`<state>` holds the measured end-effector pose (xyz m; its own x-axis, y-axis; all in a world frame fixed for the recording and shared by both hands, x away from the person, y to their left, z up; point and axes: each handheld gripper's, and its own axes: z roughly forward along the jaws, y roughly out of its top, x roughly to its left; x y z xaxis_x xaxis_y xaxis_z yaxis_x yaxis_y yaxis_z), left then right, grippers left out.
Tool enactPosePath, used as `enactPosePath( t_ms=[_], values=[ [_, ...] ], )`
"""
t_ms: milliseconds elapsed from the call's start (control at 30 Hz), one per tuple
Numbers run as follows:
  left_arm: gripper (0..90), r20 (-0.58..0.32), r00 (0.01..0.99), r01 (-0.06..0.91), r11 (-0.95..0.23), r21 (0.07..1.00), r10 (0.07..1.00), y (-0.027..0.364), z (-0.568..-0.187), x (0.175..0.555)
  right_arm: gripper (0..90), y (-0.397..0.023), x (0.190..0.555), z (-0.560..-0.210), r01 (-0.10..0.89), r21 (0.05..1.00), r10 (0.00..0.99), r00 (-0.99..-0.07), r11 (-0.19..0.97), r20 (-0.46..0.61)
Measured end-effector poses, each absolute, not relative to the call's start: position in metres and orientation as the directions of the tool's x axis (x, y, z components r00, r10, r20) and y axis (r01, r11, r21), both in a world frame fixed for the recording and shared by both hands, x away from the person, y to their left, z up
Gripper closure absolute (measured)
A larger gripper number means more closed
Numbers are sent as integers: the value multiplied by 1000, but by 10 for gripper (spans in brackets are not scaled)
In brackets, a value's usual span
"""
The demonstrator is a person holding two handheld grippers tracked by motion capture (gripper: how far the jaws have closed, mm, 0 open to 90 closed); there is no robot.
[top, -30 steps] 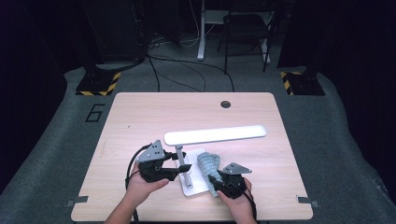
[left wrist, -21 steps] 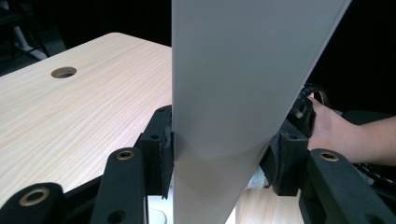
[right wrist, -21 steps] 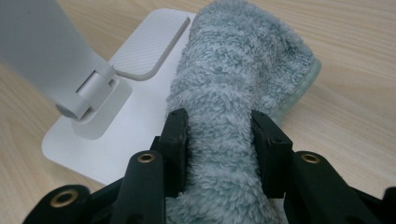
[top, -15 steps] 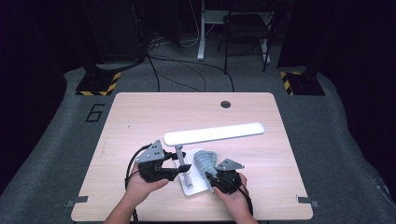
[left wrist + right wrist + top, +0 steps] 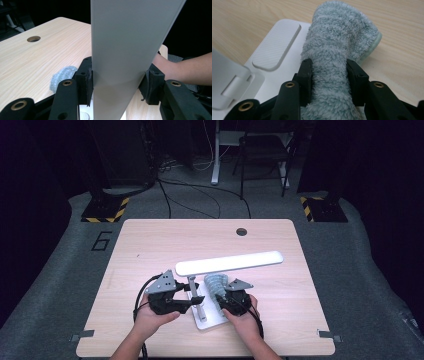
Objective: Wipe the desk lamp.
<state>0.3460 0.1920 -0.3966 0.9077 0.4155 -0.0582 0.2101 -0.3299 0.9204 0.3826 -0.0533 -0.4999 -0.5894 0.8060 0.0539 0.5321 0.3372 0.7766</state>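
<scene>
Lamp (image 5: 227, 264), white with a long flat head, is standing on the wooden tabletop (image 5: 150, 245), its upright panel sitting between the fingers (image 5: 86, 81) of the left gripper (image 5: 192, 299), which are clamping it from both sides. Its flat base (image 5: 277, 45) is lying just beyond and beneath the right gripper (image 5: 329, 75), whose fingers are squeezing a rolled grey-blue fluffy cloth (image 5: 337, 40), the cloth's far end resting over the base edge.

Black tongs (image 5: 196, 300), brass rivets, grey top plates, black cables; bare forearms.
</scene>
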Motion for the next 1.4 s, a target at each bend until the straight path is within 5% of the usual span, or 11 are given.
enactPosePath(
  t_ms=[533,1400],
  values=[
    [514,-65,879,237,-314,919,473,196,-396,341,623,-42,396,-505,519,792,800,-597,321,67],
    [528,-61,855,239,-287,928,515,191,-397,335,624,-66,341,-501,517,766,751,-657,382,69]
  ],
)
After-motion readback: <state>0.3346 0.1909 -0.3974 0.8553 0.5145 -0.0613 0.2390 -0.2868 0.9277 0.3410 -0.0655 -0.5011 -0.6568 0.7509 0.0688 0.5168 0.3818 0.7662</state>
